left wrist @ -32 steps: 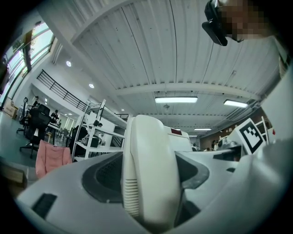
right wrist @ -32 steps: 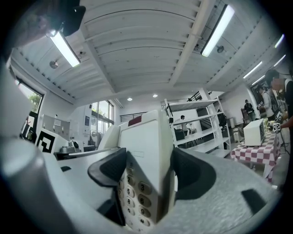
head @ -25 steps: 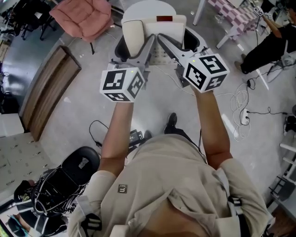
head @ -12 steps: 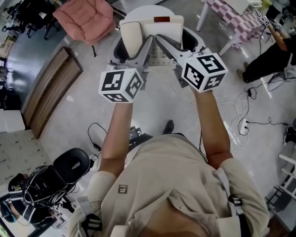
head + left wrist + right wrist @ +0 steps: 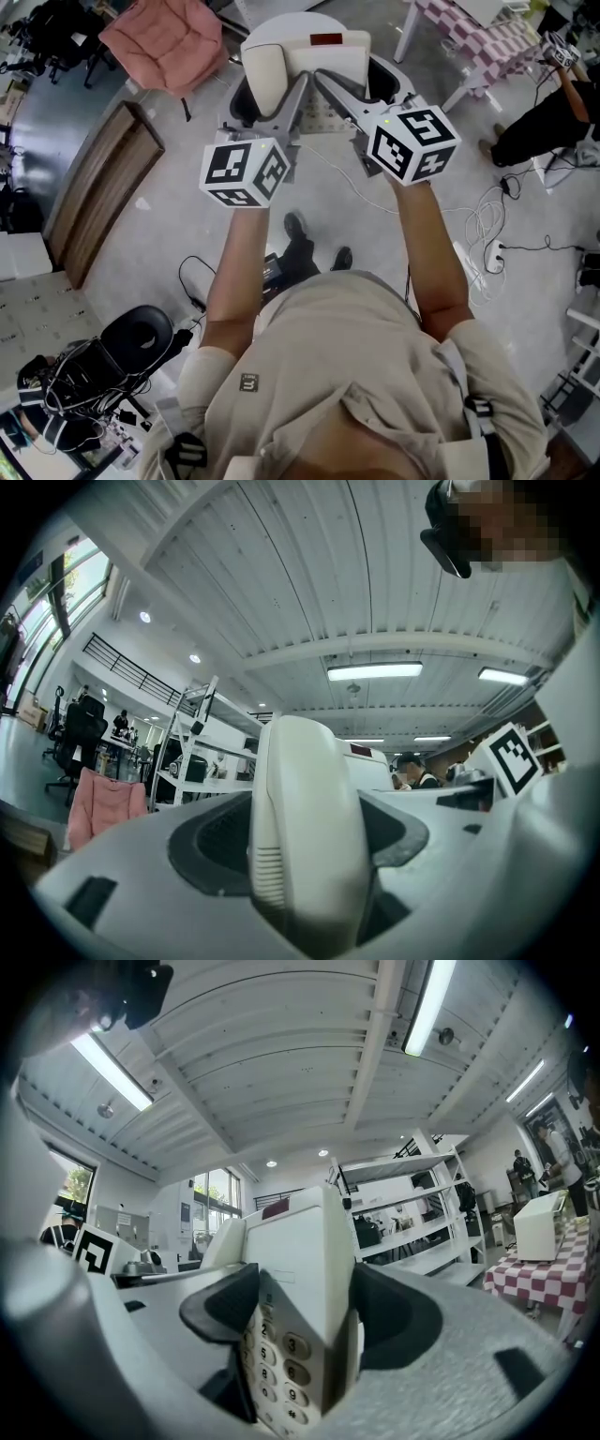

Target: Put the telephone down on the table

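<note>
Telephone [image 5: 328,54] is hovering over the far worktop [image 5: 281,21], seemingly unplaced; my left hand-held gripper [image 5: 305,841] and right hand-held gripper [image 5: 300,1321] are clamping it.

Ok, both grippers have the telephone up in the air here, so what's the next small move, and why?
Probably carry the telephone forward, both grips shut, toward the white rounded surface just beyond, if that is the table. The left gripper clamps the handset, the right gripper the keypad body, and all of it hangs over floor, so releasing now would drop it.
</note>
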### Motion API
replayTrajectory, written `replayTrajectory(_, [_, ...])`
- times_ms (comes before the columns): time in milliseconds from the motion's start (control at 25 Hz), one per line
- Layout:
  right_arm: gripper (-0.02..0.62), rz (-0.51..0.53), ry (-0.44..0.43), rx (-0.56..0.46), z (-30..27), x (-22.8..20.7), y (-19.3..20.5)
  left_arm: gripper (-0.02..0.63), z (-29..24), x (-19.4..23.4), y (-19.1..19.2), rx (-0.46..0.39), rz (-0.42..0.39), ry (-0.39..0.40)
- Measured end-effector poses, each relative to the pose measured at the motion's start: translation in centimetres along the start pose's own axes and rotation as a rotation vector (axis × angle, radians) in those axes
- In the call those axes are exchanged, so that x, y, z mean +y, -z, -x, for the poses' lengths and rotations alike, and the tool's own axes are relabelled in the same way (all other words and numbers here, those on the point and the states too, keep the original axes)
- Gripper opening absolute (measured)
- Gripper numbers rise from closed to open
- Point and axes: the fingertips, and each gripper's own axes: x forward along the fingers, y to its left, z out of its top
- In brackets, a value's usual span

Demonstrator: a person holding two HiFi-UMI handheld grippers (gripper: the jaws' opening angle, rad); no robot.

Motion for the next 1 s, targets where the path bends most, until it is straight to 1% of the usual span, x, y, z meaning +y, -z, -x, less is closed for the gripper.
replayTrajectory(160, [0.291,0.004,0.025,0.005,-0.3,-1.5,-0.2,0.319,-1.6,-0.1,0.4,0.001,0.012,0.024])
replayTrajectory(360, [0.291,0.008,0.059,0.006,-2.2,-3.4,-0.4,0.319,-4.3,1.1,0.7,0.004,0.025,0.057])
replayTrajectory(560, [0.291,-0.001,0.089,-0.012,-3.0,-5.3,-1.1,0.319,-6.8,1.3,0.5,0.008,0.013,0.089])
replayTrajectory(1000, [0.291,0.001,0.155,-0.019,-9.0,-7.4,-1.5,0.319,-11.4,6.3,0.4,0.018,0.028,0.153])
